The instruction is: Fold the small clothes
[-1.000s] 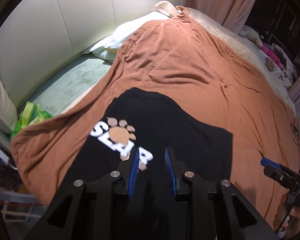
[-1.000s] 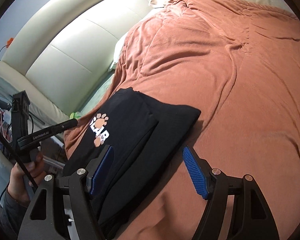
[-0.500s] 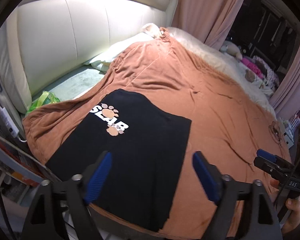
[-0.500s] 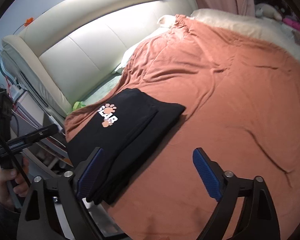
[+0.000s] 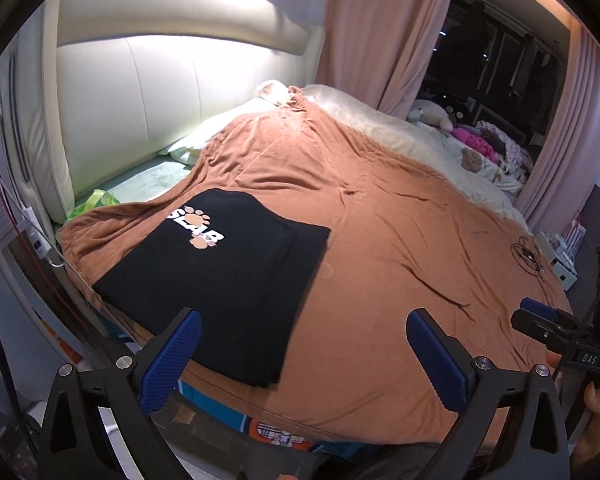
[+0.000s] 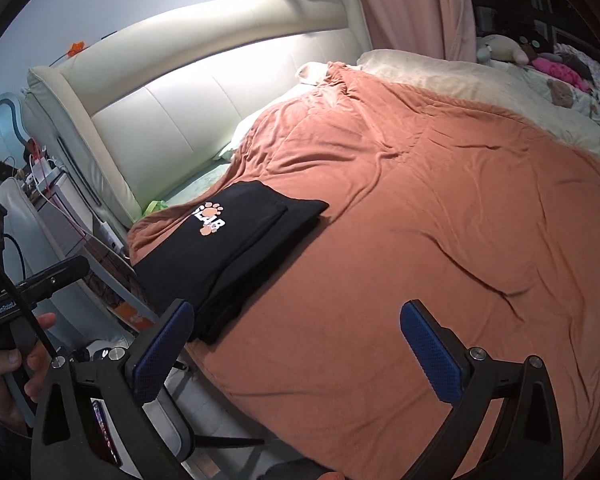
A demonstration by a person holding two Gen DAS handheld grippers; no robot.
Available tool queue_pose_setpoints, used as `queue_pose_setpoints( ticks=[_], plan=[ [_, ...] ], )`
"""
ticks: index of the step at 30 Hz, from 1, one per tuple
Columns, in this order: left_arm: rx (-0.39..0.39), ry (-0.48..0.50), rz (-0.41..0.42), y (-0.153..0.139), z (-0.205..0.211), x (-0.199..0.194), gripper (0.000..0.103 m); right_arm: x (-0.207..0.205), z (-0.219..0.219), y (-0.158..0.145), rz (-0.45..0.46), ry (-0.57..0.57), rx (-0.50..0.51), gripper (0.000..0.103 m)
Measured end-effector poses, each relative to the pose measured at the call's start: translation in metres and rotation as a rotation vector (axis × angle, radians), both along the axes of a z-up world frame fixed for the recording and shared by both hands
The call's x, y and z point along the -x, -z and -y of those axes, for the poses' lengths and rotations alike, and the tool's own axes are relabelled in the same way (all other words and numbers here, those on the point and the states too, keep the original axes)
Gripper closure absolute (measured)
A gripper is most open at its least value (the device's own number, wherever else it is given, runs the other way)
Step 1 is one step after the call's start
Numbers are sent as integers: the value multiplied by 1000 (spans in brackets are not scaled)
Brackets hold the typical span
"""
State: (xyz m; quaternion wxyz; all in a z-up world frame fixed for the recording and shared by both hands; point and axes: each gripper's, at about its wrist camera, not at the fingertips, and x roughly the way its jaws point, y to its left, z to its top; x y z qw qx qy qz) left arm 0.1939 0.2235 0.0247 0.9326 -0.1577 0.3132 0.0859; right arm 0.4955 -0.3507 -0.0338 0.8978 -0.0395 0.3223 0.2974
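Left claw: your left gripper (image 5: 300,354) is opening wide, nothing between its jaws.
Right claw: your right gripper (image 6: 296,354) is opening too, likewise empty.
Garment: the folded black T-shirt (image 5: 224,280) lies left of centre on the rust bedspread (image 5: 400,240).
Bearing: it sits up-left of both claws, long axis running toward the headboard (image 5: 140,92).
Nearer: your left, judging by the frames.

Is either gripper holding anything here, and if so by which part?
Nothing is held. Both sets of jaws are opening, empty; the folded black shirt lies free on the bed.
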Motion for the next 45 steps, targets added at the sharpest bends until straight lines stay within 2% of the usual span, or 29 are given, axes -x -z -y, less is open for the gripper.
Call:
queue_pose_setpoints(
  ticks=[8, 16, 26, 31, 36, 45],
  plan=[
    [-36, 45, 39, 5, 52, 41, 0, 58, 51, 3, 21, 57, -30, 0],
    [-102, 90, 108, 1, 104, 82, 0, 120, 95, 7, 90, 107, -50, 0],
    [-120, 126, 149, 7, 147, 124, 0, 190, 140, 35, 145, 202, -59, 0],
    [-121, 140, 167, 16, 160, 140, 0, 213, 151, 45, 161, 198, -67, 0],
    [-126, 157, 181, 24, 172, 152, 0, 237, 159, 50, 218, 191, -67, 0],
    [-134, 178, 196, 29, 186, 159, 0, 250, 169, 66, 238, 179, -102, 0]
  ],
)
